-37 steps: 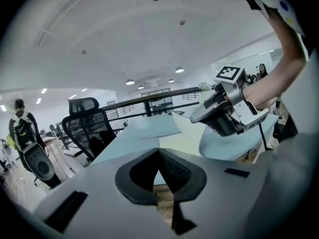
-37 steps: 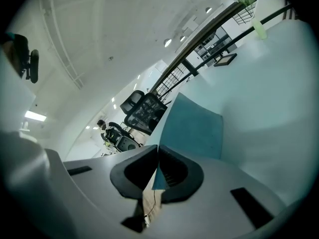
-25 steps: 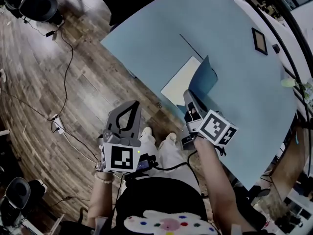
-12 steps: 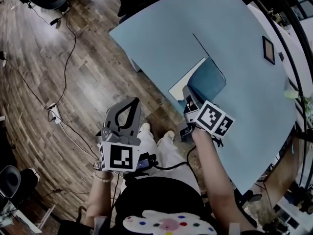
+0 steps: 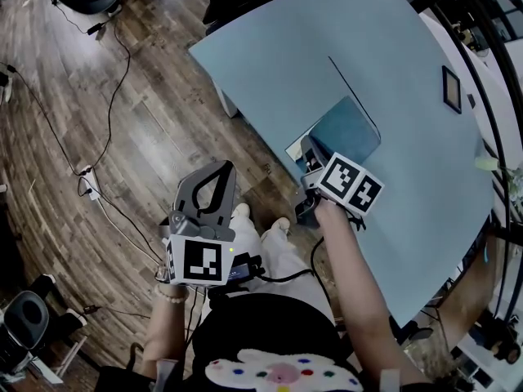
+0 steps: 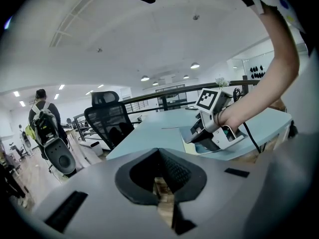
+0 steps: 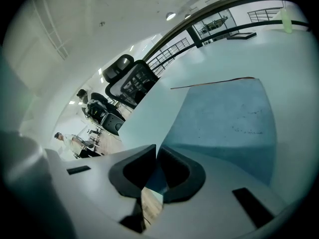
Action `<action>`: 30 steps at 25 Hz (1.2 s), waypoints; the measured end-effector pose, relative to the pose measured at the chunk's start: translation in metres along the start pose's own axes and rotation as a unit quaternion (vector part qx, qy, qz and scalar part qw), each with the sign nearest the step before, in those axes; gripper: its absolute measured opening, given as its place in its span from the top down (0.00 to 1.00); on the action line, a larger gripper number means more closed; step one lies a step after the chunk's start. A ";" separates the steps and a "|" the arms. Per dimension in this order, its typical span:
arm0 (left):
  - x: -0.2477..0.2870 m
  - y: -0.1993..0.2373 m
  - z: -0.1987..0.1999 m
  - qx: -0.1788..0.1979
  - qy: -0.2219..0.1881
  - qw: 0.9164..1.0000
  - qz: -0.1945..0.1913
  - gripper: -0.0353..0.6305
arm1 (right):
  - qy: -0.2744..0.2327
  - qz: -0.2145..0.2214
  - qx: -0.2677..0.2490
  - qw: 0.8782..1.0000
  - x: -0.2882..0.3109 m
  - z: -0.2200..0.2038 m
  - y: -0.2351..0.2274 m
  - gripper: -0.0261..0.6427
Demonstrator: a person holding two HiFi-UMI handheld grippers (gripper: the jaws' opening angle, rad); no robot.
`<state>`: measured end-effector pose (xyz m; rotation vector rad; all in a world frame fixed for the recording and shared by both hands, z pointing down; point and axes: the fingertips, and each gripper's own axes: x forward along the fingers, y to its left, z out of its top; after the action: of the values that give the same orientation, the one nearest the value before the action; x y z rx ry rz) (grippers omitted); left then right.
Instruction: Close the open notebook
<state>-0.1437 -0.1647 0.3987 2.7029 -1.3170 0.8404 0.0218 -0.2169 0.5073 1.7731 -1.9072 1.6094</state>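
Head view, centre right: right gripper (image 5: 309, 153) pinching the blue cover (image 7: 224, 118), tilted almost flat over the notebook (image 5: 343, 129) at the near edge of the table (image 5: 270, 55), apparently for closing. Lower left, left gripper (image 5: 219, 178) idle off the table, jaws pressed together, empty.

open table, crowded near edge

the light blue tabletop (image 5: 270, 55) lies bare left of and beyond the blue-covered notebook (image 5: 351, 129), crossed only by a thin dark line (image 5: 350, 84). the right gripper (image 5: 308, 148), clamped on the cover, blocks the near edge. a small dark framed rectangle (image 5: 451, 89) sits well apart. the left gripper (image 5: 216, 170), jaws together, hangs over wooden floor (image 5: 147, 137) strung with black cables (image 5: 109, 133).
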 end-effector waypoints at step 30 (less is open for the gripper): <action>-0.020 -0.051 0.133 -0.004 -0.144 0.988 -0.052 0.92 | -0.183 0.021 -0.273 0.944 -0.180 0.054 0.043 0.90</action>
<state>-0.0556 -0.1496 0.2863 2.9415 -1.2024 0.4478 0.0779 -0.1423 0.3387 1.8604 -2.2577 0.6627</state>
